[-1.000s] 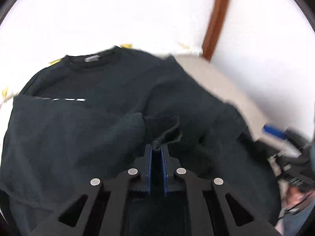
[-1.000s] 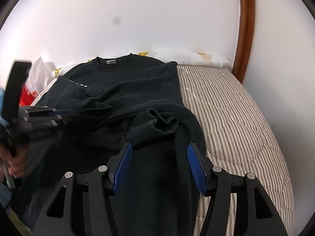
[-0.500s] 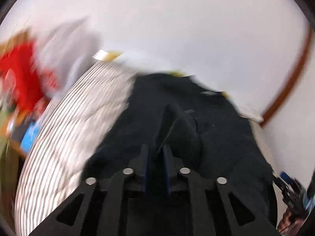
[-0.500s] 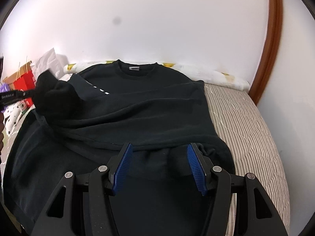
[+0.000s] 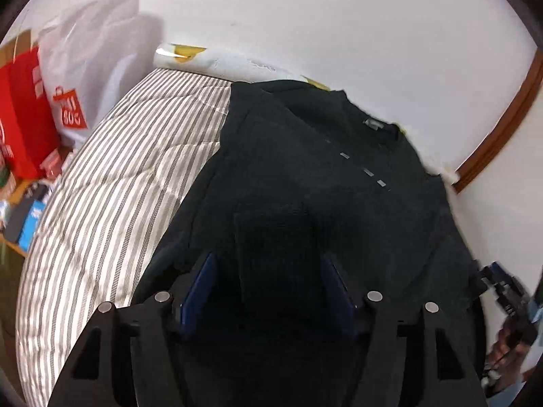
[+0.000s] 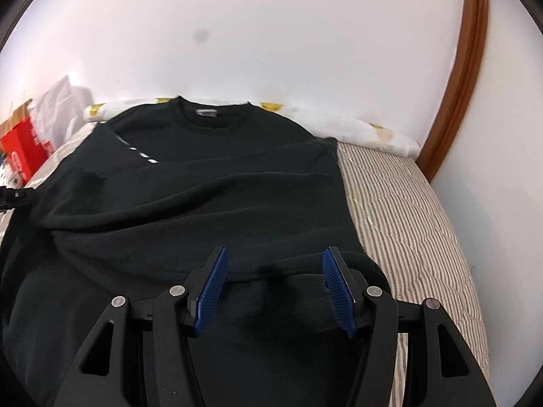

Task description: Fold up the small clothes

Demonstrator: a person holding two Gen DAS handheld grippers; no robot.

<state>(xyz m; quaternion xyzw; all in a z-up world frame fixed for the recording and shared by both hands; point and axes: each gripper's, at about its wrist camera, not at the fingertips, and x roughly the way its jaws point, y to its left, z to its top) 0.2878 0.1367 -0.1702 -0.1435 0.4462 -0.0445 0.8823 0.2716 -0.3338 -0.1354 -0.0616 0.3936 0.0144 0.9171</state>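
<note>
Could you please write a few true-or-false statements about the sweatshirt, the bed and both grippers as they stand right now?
1. The black sweatshirt lies on a striped mattress. True.
2. The left gripper is clamped shut on cloth. False: its jaws are spread, with the cuff loose between them.
3. The right gripper is open. True.
4. The collar points toward the person. False: it lies at the wall end.
</note>
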